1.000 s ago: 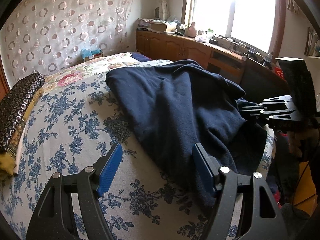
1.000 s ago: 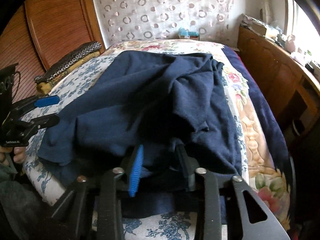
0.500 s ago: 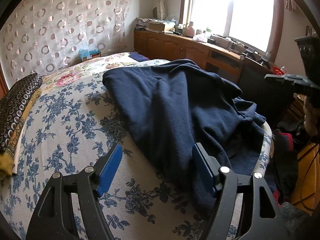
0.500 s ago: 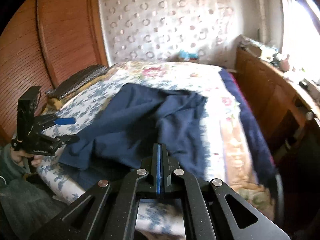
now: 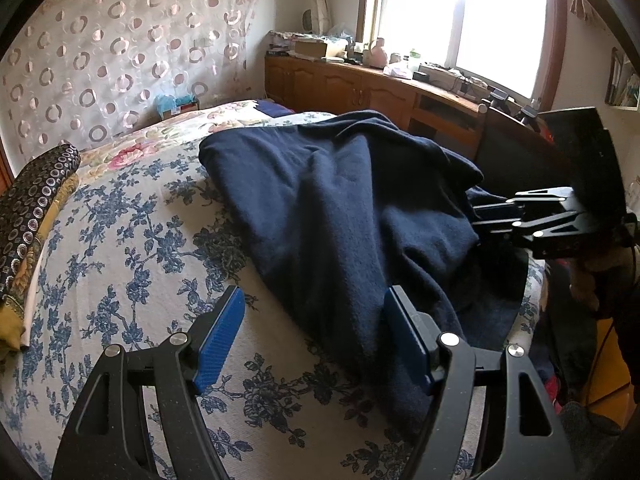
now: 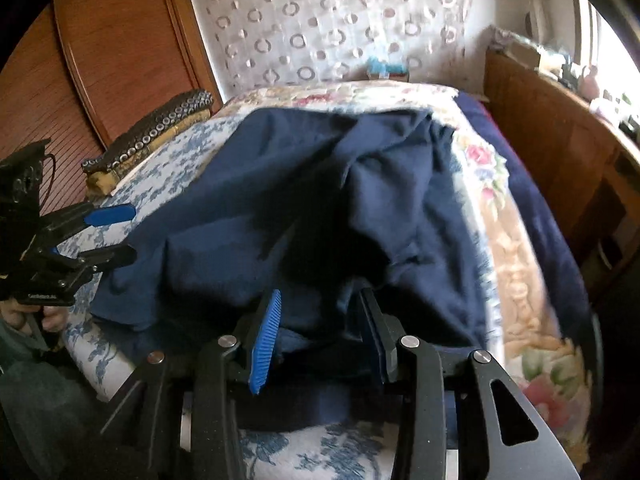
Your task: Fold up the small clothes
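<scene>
Navy garment (image 5: 340, 208) lies crumpled on the bed (image 5: 120, 240). Left gripper (image 5: 316, 336) spread, straddling its edge; right gripper (image 6: 320, 332), jaws just opening, brackets the near hem to start a fold.

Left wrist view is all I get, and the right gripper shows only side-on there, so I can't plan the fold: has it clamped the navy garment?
Observer: No. The right gripper has just been opening; its jaws stand apart, with a fold of the navy garment loose between them.
Operator: What stands left of the bed?
Observer: A brown wooden wardrobe, right behind the folded patterned bedding.
</scene>
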{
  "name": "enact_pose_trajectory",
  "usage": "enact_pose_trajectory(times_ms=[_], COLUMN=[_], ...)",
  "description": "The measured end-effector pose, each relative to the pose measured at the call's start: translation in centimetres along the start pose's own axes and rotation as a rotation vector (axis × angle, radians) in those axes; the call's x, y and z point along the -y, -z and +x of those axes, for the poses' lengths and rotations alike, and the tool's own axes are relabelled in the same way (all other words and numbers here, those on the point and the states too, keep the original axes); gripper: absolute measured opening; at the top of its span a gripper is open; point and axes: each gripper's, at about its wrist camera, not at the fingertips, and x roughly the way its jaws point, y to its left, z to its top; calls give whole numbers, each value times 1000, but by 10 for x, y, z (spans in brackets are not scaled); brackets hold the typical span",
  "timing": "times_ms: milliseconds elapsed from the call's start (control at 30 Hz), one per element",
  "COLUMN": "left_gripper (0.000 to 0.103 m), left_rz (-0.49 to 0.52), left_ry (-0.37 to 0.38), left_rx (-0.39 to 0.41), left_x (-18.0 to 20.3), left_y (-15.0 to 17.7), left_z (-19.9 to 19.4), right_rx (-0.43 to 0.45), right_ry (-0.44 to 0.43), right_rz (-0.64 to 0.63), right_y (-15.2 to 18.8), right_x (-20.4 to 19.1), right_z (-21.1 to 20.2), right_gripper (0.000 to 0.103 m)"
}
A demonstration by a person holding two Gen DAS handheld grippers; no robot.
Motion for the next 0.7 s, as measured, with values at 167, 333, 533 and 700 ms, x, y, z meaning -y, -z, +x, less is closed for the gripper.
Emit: enact_pose_trajectory(times_ms=[167,333,533,700], left_gripper=[73,73,73,73], left_rz=[-1,-4,-2,-8], left_ry=[2,0,10,18], left_rx=[-3,4,11,-2], left_x=[0,-1,0,2], left_y=[0,0,0,2], left_z=[1,-2,-5,-2], right_rx=[-14,65,151,75], right_ry=[-42,-41,33,91], right_rz=[-13,-43,-53,-40], right_y=[-7,-16,-21,-1], right_x=[-3,-6,3,19], right_z=[9,-24,-85,-94], right_gripper=[6,4,4,4])
